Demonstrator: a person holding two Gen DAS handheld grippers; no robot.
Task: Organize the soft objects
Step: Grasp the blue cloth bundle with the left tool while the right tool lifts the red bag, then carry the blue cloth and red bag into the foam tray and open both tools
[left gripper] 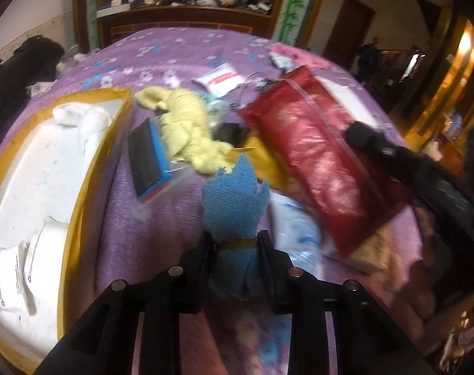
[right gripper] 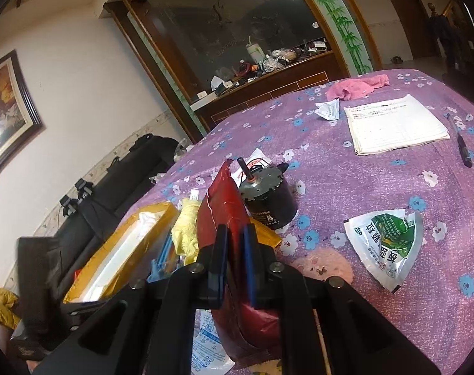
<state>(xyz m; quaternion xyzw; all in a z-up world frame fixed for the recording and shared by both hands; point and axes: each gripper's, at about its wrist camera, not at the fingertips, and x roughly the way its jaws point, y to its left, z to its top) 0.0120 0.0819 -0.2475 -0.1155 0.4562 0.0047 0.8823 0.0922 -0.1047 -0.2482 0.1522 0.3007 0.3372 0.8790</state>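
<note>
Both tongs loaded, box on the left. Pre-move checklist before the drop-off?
1. Left tongs shut on blue cloth: ok, pinched at its yellow band.
2. Right tongs shut on red pouch: ok, pouch stands on edge between the pads.
3. Box open with room: ok, white cloths sit at both ends, middle is bare.
4. Path from left tongs to box: ok, only bare purple cover lies between; blue pad sits farther back.
5. Red pouch clear of motor: cannot tell, they overlap in the right wrist view.
6. Yellow cloth free of both grips: ok, it lies on the cover.
</note>
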